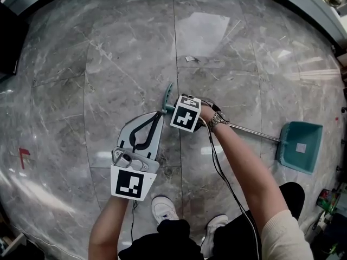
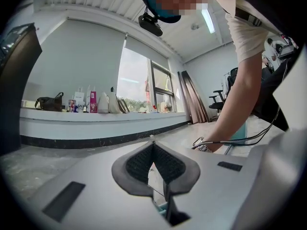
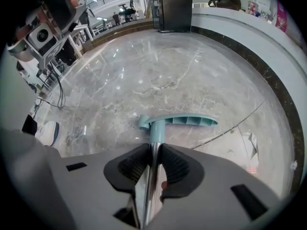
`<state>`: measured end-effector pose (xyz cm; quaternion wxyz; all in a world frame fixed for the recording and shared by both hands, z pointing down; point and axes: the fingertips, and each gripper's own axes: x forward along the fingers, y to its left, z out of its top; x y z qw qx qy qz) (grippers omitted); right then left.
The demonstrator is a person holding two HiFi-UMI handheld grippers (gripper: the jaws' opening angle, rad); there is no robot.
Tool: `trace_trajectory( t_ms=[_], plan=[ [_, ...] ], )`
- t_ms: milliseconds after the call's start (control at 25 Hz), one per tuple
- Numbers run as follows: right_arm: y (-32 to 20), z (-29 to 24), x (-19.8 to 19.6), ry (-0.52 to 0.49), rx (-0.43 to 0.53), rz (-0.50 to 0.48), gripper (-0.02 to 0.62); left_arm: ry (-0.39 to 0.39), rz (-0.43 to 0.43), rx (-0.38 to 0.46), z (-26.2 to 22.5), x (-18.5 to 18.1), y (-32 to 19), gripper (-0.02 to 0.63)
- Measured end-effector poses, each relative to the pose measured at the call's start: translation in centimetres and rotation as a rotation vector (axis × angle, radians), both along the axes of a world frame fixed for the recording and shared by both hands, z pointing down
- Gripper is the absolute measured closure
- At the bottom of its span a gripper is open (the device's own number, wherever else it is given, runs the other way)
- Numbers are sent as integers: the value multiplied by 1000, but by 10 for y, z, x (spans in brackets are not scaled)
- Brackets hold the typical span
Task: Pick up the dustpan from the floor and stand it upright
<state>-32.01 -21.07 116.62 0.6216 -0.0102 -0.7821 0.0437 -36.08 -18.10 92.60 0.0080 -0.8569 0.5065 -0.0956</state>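
Observation:
The teal dustpan (image 1: 300,146) lies on the marble floor at the right of the head view. Its long metal pole (image 1: 255,133) runs left to a teal handle (image 1: 167,98). My right gripper (image 1: 174,108) is shut on the pole just below that handle. In the right gripper view the pole (image 3: 149,176) passes between the black pads (image 3: 132,166), and the handle (image 3: 182,120) sticks out beyond them. My left gripper (image 1: 161,112) sits just left of the handle, its fingertips meeting with nothing held. Its pads (image 2: 136,164) touch at the tip in the left gripper view.
The person's white shoes (image 1: 165,207) stand just behind the grippers, and a black cable (image 1: 222,172) trails along the right arm. A paper scrap (image 1: 191,59) lies farther out. A ledge (image 2: 91,116) with bottles and a bag lines the wall.

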Motion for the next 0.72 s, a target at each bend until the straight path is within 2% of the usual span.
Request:
trace_trajectory(
  t_ms=[80,200,400,480,600,720],
  plan=[
    [1,-3,-1,-20,2,3,492,29,-19,-9,2,-2,-1,595],
    [-3,-19,-2,-74,7,20,495,116,-67,-16,-1,0,-4,595],
    [-13,-80,4,-189,-7,25,495,159,-65,0,-23,19,-21,595],
    [-16,-115,11,-246,-15,37,495,175,-69,0,-51,27,-28,595],
    [-19,-174,28,-316,-16,56,495,142,-41,-10,-107,46,-30,595],
    [-28,-238,49,-376,28,89,495,109,-17,-30,-161,66,-29,595]
  ],
)
